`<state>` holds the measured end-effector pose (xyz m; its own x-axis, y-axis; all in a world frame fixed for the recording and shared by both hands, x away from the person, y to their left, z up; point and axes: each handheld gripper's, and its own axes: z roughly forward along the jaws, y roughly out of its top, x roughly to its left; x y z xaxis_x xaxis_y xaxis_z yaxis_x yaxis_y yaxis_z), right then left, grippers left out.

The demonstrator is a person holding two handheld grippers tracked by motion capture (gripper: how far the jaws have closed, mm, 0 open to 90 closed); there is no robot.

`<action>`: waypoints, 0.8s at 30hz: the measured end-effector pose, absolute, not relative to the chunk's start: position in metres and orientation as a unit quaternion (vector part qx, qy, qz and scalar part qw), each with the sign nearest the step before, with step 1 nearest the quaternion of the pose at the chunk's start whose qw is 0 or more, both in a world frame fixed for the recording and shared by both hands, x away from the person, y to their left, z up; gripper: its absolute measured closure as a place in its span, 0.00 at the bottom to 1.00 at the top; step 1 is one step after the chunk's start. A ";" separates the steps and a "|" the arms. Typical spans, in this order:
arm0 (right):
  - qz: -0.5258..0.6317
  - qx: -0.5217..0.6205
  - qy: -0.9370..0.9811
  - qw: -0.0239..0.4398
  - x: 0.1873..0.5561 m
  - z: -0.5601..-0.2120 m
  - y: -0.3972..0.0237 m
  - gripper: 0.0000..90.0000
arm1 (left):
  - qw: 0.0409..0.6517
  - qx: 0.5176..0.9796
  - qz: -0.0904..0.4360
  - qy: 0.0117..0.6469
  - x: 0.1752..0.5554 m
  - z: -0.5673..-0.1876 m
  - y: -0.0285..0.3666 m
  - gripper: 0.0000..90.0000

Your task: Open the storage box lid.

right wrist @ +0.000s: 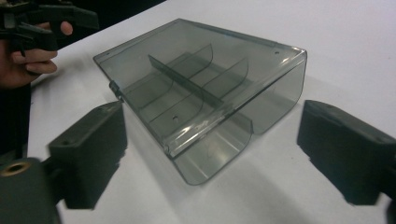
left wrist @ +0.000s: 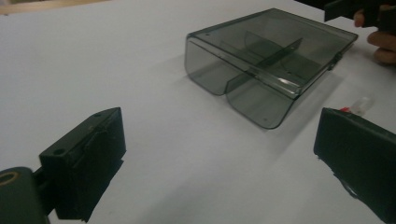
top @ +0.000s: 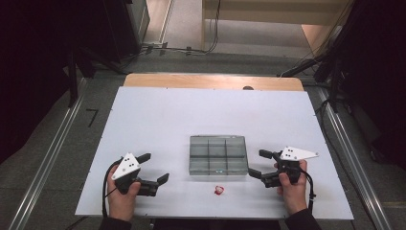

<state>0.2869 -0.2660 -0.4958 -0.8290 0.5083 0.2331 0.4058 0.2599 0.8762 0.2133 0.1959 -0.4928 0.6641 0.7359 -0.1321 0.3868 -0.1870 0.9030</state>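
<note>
Your left gripper (top: 154,168) and right gripper (top: 257,163) are black, each topped with a grey three-cornered plate marked by small dark dots. A black cable trails from each. You wear dark sleeves (top: 300,221); the blocky jaws carry round screw holes.

White table (top: 158,120); small red object (top: 219,189)

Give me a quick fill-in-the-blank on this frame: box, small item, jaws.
1. The smoky clear box is split into ____ compartments.
2. The small item in front of the box is white and ____.
3. The jaws of the left gripper and right gripper are ____.
4. The box rests on a ____ table.

Missing words: six; red; open; white
</note>
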 end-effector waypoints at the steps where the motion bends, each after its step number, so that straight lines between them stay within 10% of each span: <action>1: 0.535 0.287 0.794 0.044 0.287 -0.496 -0.267 0.17 | 0.520 0.753 0.159 0.371 0.214 -0.492 0.192 0.07; 24: 0.488 0.264 0.832 0.011 0.284 -0.498 -0.276 0.95 | 0.493 0.795 0.068 0.347 0.244 -0.499 0.158 1.00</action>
<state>0.2841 -0.2762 -0.4975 -0.8604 0.4502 0.2386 0.4283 0.3854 0.8173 0.2439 0.1583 -0.4986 0.7506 0.6179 -0.2339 0.4847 -0.2744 0.8306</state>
